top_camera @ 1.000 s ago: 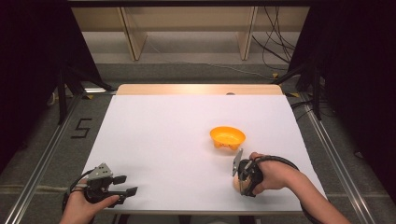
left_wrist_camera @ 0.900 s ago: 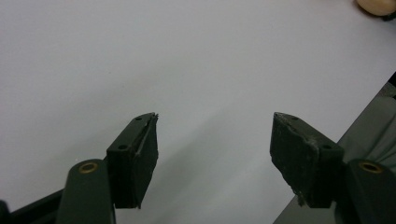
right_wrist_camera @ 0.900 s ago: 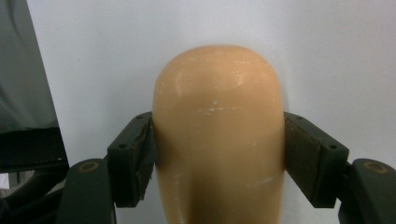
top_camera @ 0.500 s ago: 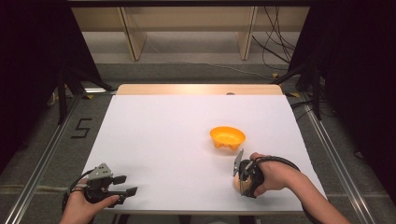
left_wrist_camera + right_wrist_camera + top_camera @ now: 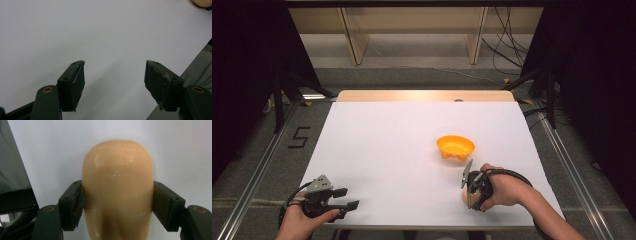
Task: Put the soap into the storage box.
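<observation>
Nothing has shifted since the earlier frames except the right gripper's [image 5: 468, 199] jaws, just closing in. High view: the hand mostly hides its pale peach rounded plastic object [image 5: 465, 196] near the white table's [image 5: 387, 145] near edge; orange plastic bowl [image 5: 455, 147] holds nothing. Left gripper [image 5: 113, 75] view: jaws spread over bare table. Right gripper view: pads pinch the peach object, bottom cut off.

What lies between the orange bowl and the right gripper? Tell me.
Nothing: in the high view a short bare stretch of white table separates the orange bowl from the right gripper, whose jaws close on a peach-coloured object.
</observation>
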### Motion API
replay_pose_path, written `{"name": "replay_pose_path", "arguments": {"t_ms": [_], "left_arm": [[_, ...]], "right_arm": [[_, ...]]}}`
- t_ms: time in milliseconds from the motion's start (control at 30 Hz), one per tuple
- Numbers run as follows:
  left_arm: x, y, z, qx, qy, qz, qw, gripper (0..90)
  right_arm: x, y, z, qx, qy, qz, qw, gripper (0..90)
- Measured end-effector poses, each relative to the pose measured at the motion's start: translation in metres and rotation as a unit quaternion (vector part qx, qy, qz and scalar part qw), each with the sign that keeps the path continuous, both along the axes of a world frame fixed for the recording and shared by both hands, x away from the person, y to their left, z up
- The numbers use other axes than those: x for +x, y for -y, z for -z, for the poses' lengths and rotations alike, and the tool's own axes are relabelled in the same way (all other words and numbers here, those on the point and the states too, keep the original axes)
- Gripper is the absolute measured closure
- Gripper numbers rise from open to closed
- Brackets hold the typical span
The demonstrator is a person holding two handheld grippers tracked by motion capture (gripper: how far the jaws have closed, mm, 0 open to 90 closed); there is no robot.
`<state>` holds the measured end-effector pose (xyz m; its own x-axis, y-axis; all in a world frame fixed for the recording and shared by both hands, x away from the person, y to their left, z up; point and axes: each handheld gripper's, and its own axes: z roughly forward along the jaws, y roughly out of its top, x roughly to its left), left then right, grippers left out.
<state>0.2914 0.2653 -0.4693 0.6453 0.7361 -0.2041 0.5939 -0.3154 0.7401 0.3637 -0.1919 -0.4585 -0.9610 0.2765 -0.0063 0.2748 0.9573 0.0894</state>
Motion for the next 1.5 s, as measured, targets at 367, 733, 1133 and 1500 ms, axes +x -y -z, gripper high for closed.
{"name": "replay_pose_path", "arguments": {"t_ms": [367,733,1133,1500], "left_arm": [[0.000,0.000,0.000,0.002,-0.002,0.000,1.0000,32.4],[-0.001,0.000,0.000,-0.003,-0.005,-0.005,1.0000,32.4],[-0.001,0.000,-0.001,-0.004,0.004,-0.006,1.0000,32.4],[0.000,-0.001,-0.002,0.003,0.003,0.001,1.0000,32.5]], "right_arm": [[0.003,0.006,-0.005,-0.001,-0.003,0.016,0.9999,33.3],[0.007,0.014,-0.016,0.004,0.007,0.017,0.9998,33.3],[0.008,0.018,-0.024,0.005,0.015,0.033,0.9993,33.3],[0.014,0.020,-0.033,-0.008,0.020,0.037,0.9991,33.3]]}}
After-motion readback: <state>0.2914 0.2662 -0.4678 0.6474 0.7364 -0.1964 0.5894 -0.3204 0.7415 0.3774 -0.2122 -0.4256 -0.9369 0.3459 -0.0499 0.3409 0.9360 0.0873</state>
